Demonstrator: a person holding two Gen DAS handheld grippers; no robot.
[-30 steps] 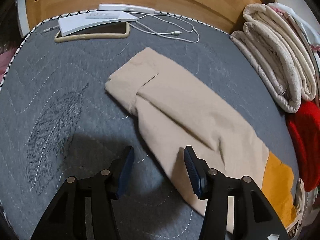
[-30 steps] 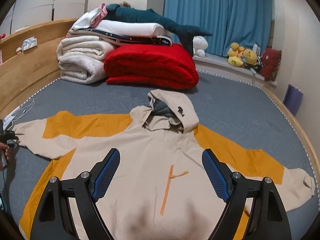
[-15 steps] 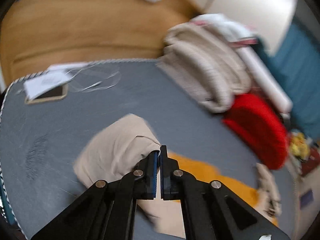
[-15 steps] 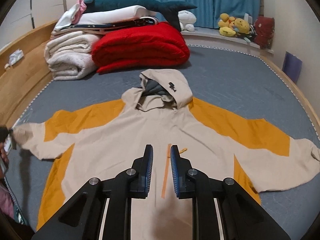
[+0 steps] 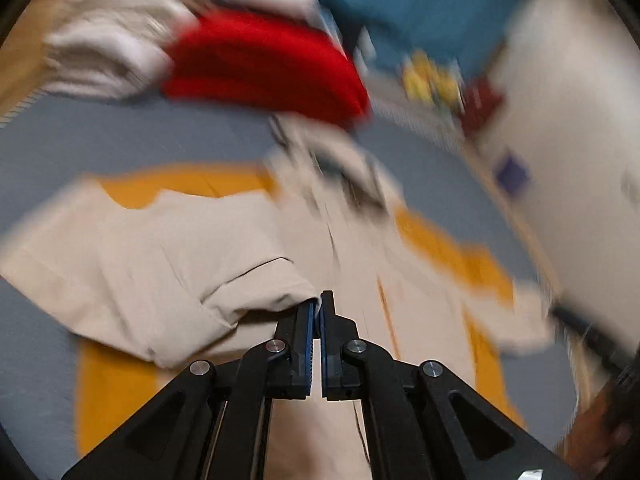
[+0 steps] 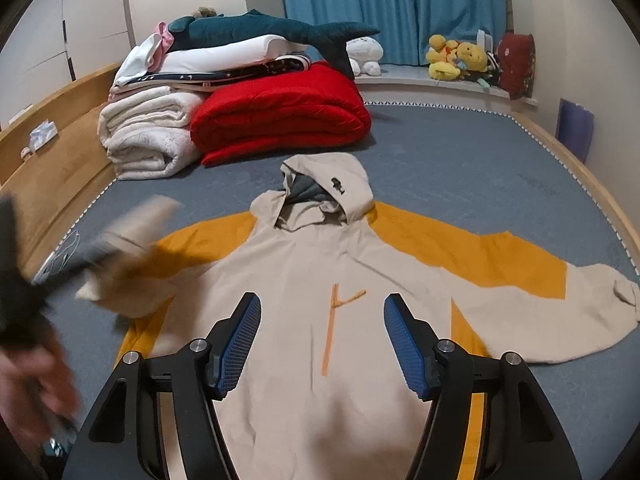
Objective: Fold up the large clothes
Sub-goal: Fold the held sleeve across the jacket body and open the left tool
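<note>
Hoodie sleeve first: the left tongs [image 5: 319,312] are pressed together on the beige cuff [image 5: 280,284] of the hooded pullover [image 6: 320,280], the fabric pinched right at the pad tips. A second ago those tongs stood spread over the sleeve where it lay straight out on the grey bed [image 6: 480,168]; half a second ago they had closed on the cuff and begun to lift it. Now the sleeve hangs doubled back over the pullover's orange shoulder panel [image 5: 180,184], and the whole left view is smeared with motion — the fold is in mid-swing, not yet laid down. In the right view the same sleeve shows as a blurred beige shape [image 6: 132,232] raised above the left side of the garment, with the person's hand [image 6: 36,380] blurred at the frame's edge.

The right tongs [image 6: 322,344] are spread, nothing between them; they hover over the pullover's chest just short of the orange zip line [image 6: 330,332]. Their jaws have just been opening again after nearly closing half a second ago, with no cloth caught in them.

The pullover lies face up in the middle of the bed, hood [image 6: 328,184] toward the red quilt [image 6: 280,120] and the stack of folded blankets [image 6: 148,136]; its other sleeve [image 6: 560,300] is still stretched out flat.

My reading: the first sleeve fold is underway, so the task is early — the far sleeve and the body folds remain.
</note>
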